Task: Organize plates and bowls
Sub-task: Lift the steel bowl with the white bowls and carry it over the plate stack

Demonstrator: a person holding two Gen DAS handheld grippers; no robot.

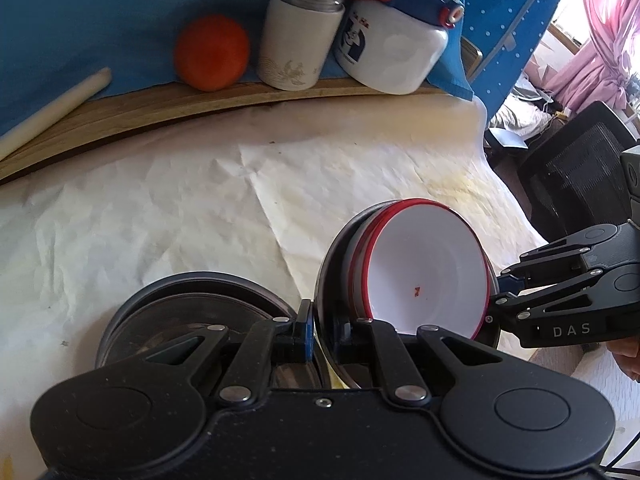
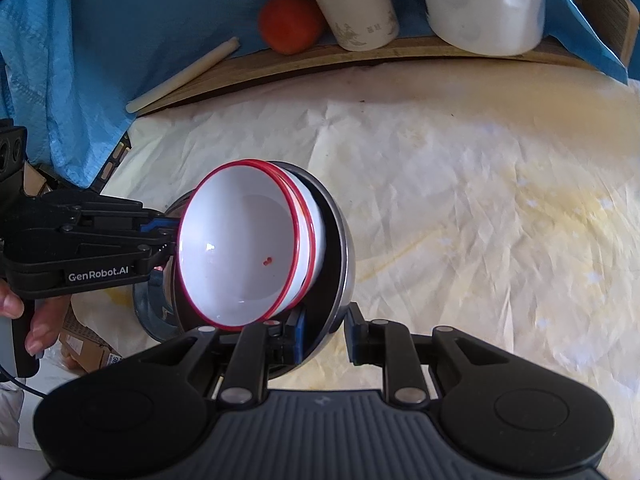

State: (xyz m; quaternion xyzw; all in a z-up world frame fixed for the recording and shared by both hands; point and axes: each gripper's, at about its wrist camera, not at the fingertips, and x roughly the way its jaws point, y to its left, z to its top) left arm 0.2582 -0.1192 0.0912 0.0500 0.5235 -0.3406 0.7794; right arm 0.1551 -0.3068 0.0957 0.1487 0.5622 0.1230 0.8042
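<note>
together, both fingers pinch the tilted dark metal bowl (image 2: 336, 240) holding nested red-rimmed white bowls (image 2: 240, 248): left gripper (image 1: 316, 320) at nine o'clock, right gripper (image 2: 324, 334) at six.

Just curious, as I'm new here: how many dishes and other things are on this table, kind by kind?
White bowls with red rims: 2
Dark metal bowls: 2
Round orange fruit: 1
White cylindrical flask with steel neck: 1
White jug with blue lid: 1
Cream-coloured stick: 1
Total: 8
</note>
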